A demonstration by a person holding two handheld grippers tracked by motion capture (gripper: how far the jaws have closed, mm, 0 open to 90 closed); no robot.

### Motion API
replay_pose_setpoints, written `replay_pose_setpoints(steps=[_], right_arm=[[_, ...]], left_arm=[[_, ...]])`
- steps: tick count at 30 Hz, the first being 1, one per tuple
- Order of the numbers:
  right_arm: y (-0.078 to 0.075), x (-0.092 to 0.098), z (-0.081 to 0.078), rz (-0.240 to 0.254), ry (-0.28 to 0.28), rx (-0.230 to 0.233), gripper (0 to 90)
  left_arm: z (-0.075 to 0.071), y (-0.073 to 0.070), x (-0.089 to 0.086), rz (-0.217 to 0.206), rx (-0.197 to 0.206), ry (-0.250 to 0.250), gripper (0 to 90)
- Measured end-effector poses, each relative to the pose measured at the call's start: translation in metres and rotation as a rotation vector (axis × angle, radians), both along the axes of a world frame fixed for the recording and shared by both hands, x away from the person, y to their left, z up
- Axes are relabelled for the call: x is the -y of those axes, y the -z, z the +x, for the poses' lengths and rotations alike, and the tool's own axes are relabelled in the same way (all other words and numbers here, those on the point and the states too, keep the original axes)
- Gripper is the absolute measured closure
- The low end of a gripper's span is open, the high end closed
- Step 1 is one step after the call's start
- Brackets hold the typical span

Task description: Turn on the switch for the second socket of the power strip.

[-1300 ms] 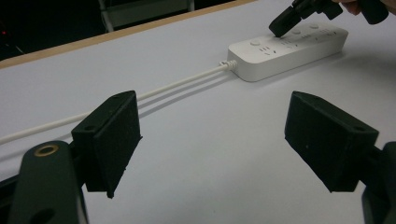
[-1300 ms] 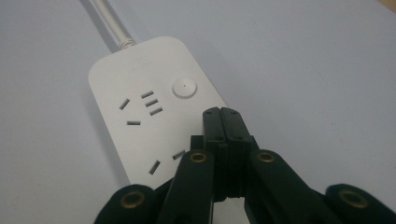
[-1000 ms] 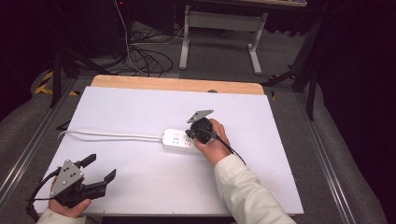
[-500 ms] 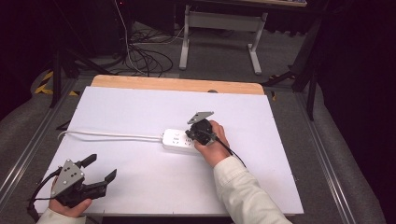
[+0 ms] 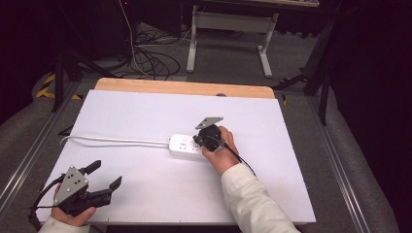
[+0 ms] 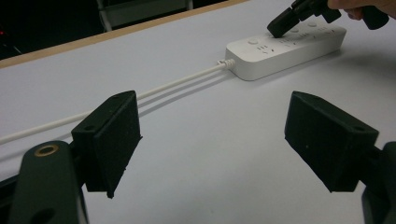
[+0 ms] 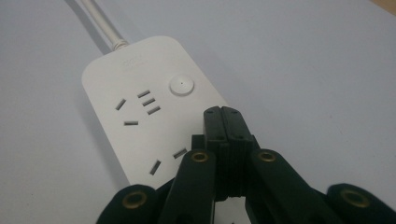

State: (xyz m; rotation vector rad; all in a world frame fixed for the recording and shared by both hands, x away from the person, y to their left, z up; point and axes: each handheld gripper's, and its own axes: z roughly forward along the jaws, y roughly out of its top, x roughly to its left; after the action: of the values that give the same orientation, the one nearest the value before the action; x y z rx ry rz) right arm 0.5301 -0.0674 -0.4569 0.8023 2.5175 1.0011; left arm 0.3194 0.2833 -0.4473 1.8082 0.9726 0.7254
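1. Near the table's middle: a white power strip (image 5: 187,146) lies flat, its cord (image 5: 116,141) running off to the left.
2. The right gripper (image 7: 222,114), jaws pressed together on nothing, points down at the strip's top beside a round button (image 7: 181,86); contact cannot be judged. Probably a button press is under way.
3. The left gripper (image 5: 103,175), jaws wide, rests well apart near the table (image 5: 272,194) edge.

White power strip (image 5: 187,145) at table (image 5: 145,111) centre; right gripper (image 5: 206,138) over its right end, left gripper (image 5: 104,177) well apart, jaws spread.
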Motion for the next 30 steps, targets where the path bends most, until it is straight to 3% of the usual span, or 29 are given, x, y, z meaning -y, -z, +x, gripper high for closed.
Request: replay_pose_setpoints(steps=[22, 28, 30], right_arm=[[0.0, -0.0002, 0.0023, -0.001, 0.015, -0.02, 90.0], [-0.001, -0.0019, 0.0015, -0.013, 0.012, -0.014, 90.0], [-0.0007, -0.0005, 0.0023, 0.008, 0.001, 0.0, 90.0]], left_arm=[[0.0007, 0.0006, 0.0016, -0.003, -0.004, 0.002, 18.4], [0.0011, 0.0004, 0.0005, -0.003, -0.005, 0.0, 18.4], [0.0011, 0.0005, 0.0008, -0.005, -0.004, 0.001, 18.4]])
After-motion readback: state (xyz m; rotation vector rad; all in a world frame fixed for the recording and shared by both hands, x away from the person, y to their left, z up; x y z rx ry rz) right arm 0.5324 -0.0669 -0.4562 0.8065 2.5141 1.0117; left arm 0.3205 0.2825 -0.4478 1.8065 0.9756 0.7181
